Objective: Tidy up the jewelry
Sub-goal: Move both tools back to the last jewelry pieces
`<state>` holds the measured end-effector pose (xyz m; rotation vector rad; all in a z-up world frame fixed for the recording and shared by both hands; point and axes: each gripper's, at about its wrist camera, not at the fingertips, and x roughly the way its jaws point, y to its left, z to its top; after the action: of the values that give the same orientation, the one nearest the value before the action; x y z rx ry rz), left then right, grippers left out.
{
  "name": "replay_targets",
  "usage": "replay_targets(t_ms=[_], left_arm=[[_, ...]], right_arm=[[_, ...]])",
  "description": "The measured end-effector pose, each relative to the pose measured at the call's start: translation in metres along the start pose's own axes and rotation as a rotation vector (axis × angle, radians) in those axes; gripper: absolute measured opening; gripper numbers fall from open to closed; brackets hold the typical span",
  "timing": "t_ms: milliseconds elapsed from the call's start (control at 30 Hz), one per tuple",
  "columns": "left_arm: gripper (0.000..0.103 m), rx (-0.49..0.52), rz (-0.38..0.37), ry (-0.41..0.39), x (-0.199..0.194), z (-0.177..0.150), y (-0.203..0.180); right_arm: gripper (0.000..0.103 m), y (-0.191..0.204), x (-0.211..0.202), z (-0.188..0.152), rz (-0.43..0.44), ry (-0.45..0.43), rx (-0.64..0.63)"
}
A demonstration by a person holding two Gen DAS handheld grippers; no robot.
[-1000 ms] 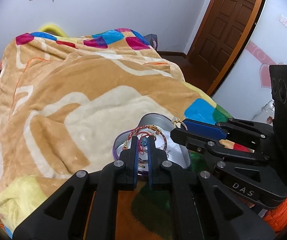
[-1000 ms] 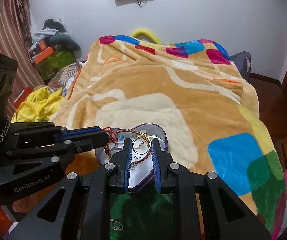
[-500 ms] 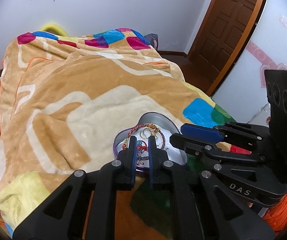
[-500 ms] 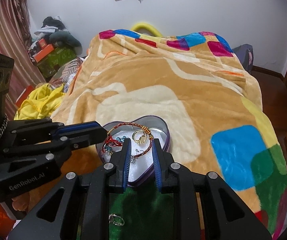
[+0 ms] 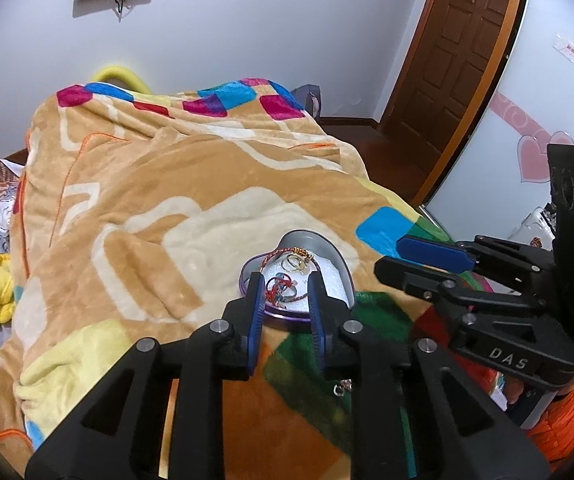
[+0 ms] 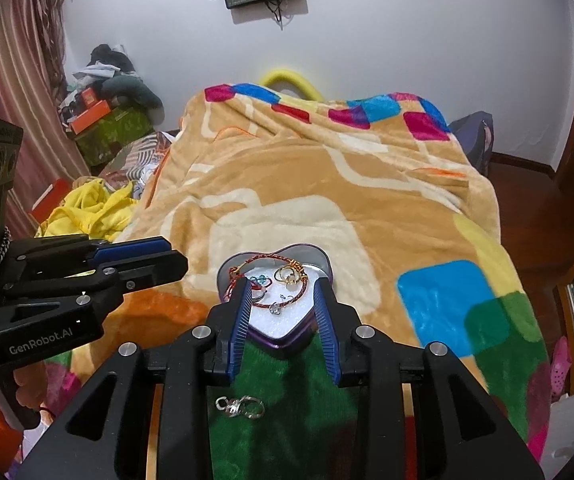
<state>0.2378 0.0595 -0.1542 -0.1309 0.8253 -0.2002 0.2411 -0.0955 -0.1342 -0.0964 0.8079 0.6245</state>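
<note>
Both hand-held grippers have released: the right hand-held gripper (image 6: 283, 300) and left hand-held gripper (image 5: 285, 292) now stand spread and empty. Below the right one, a silver ring cluster (image 6: 240, 406) remains on the bed blanket (image 6: 327, 184). Ahead, the heart-shaped tin (image 6: 319, 258) now holds the gold ring (image 6: 289, 274) and red cord bracelet (image 6: 271, 258); next pick is probably the cluster.

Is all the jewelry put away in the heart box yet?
Almost. The heart tin already holds a red-and-gold bracelet, a gold ring and some small pieces. Nothing is in hand: the left tongs and right tongs are both open and empty. Left to do: the silver rings on the blanket, outside the tin.
</note>
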Motion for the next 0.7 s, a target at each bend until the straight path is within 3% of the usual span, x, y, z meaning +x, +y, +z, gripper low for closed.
replay_targets(t_ms=[333,700], left_arm=[[0.021,0.0,0.021,0.011,-0.02,-0.017,-0.001],[0.021,-0.027,0.018,0.092,-0.007,-0.051,0.004]], right_arm=[[0.029,0.01,-0.017,-0.012,-0.009,-0.005,-0.01],[0.029,0.016,0.002,-0.049,0.006,0.102,0.002]])
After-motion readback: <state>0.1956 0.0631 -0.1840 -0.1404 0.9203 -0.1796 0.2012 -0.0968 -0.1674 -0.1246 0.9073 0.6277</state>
